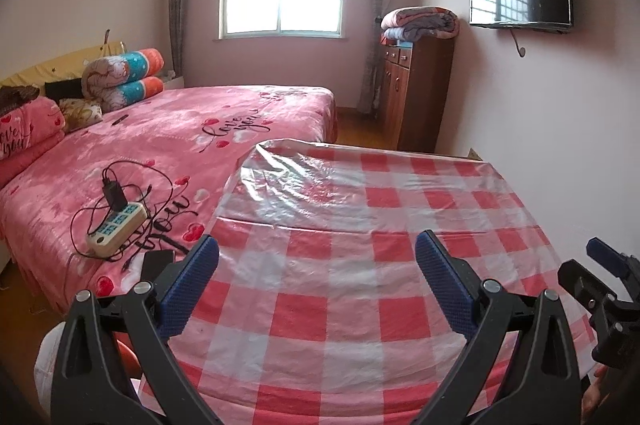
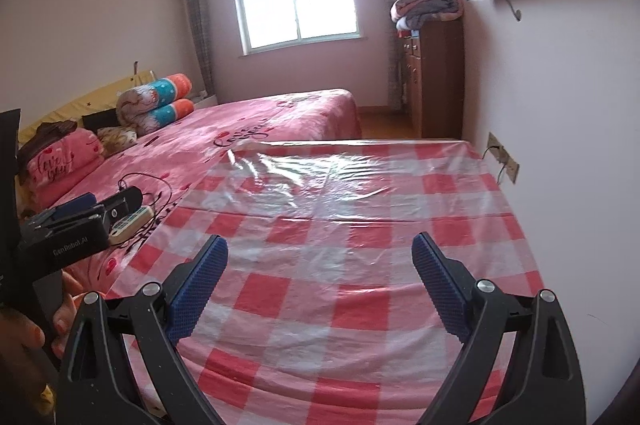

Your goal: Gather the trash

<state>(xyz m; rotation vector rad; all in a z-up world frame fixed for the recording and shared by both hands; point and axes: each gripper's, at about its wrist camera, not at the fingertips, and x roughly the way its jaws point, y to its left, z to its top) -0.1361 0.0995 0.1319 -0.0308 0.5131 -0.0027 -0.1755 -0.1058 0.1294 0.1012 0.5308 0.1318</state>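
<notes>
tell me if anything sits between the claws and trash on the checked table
No trash shows in either view. Both the left claw and right claw hang open over the checked tablecloth, with nothing between their fingers or on the visible cloth ahead.

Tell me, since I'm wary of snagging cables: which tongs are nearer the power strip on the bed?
Left. The left tongs hang over the checkered table's bed-side part, with the power strip just beyond their left finger. The right tongs sit farther toward the wall.
</notes>
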